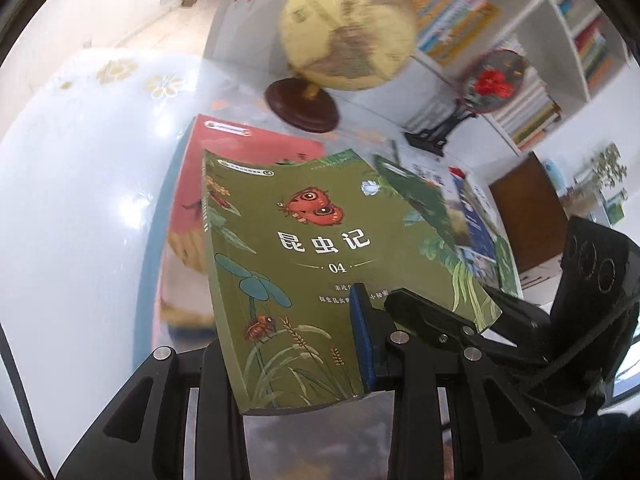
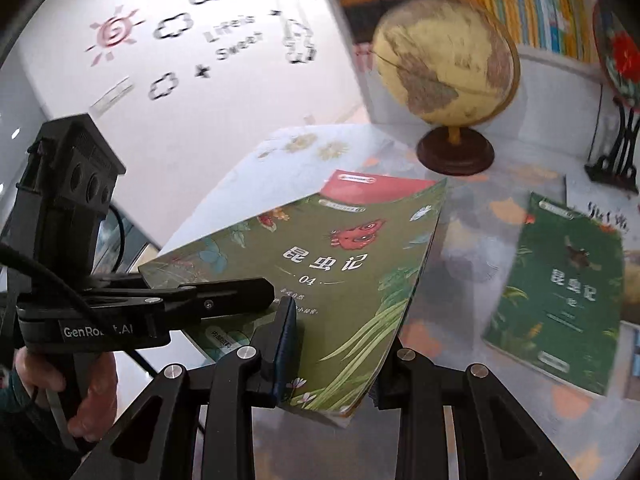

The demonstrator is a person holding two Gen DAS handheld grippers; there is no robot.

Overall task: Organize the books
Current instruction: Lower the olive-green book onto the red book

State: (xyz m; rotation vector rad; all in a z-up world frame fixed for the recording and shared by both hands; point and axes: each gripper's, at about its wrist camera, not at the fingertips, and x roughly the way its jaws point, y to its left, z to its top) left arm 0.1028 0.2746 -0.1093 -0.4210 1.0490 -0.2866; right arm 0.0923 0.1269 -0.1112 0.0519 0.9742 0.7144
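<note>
An olive-green book (image 1: 316,272) marked 04, with a red moth on its cover, is held above the table. Both grippers are shut on it. My left gripper (image 1: 360,344) clamps its lower edge; its blue pad (image 1: 362,340) lies on the cover. My right gripper (image 2: 320,360) clamps the same book (image 2: 340,272) from the other side. The left gripper also shows in the right wrist view (image 2: 240,292), gripping the book's left edge. A red book (image 1: 240,160) lies on the table under it. A dark green book (image 2: 560,296) lies to the right.
A yellow globe (image 1: 348,32) on a dark round base (image 1: 302,106) stands behind the books. A framed red flower ornament (image 1: 492,80) on a black stand sits to the right. Shelves of books (image 1: 580,32) fill the back. More books (image 1: 476,216) lie at the table's right.
</note>
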